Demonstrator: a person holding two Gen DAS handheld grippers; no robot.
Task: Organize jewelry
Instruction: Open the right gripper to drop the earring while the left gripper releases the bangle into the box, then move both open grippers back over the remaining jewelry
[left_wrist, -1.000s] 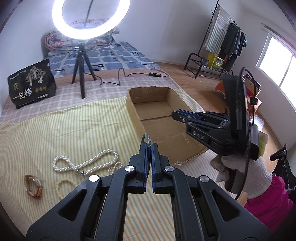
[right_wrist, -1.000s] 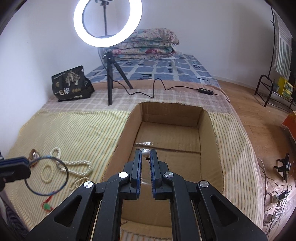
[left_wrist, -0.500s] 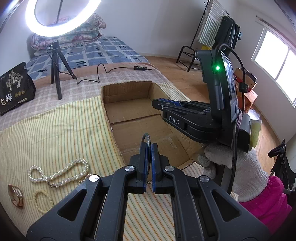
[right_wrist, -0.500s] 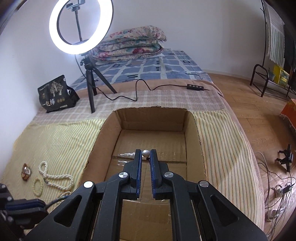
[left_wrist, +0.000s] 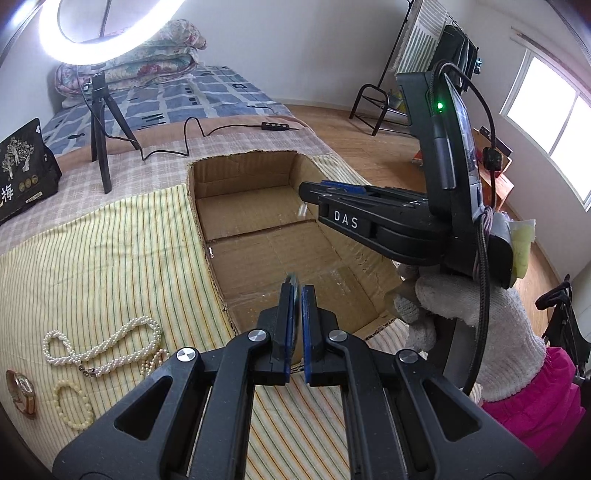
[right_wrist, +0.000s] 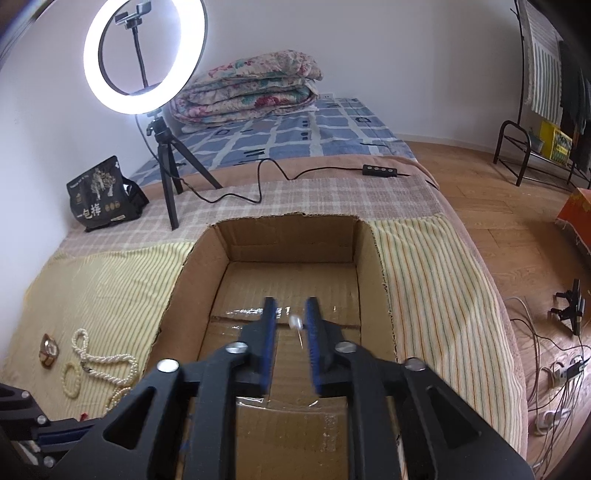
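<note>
An open cardboard box (right_wrist: 184, 280) sits sunk into the striped cloth. My right gripper (right_wrist: 290, 306) hangs over the box floor and its jaws are opening. A small white pearl piece (right_wrist: 295, 322) shows blurred and loose between the blue pads. From the left wrist view the right gripper (left_wrist: 314, 188) reaches in over the box (left_wrist: 195, 206). My left gripper (left_wrist: 297, 290) is shut on a thin dark bangle (left_wrist: 291, 277), held above the box's near edge. A pearl necklace (left_wrist: 107, 350), a bead bracelet (left_wrist: 72, 406) and a watch (left_wrist: 24, 391) lie on the cloth to the left.
A ring light on a tripod (right_wrist: 144, 55) and a black bag (right_wrist: 101, 195) stand behind the box, with a cable and its controller (right_wrist: 380, 170) across the bed. A gloved hand (left_wrist: 461, 314) holds the right gripper. A folded quilt lies at the back.
The right gripper's jaws have parted and the pearl piece has come loose between them. Both grippers have shifted farther over the box; the left still clamps the bangle.
</note>
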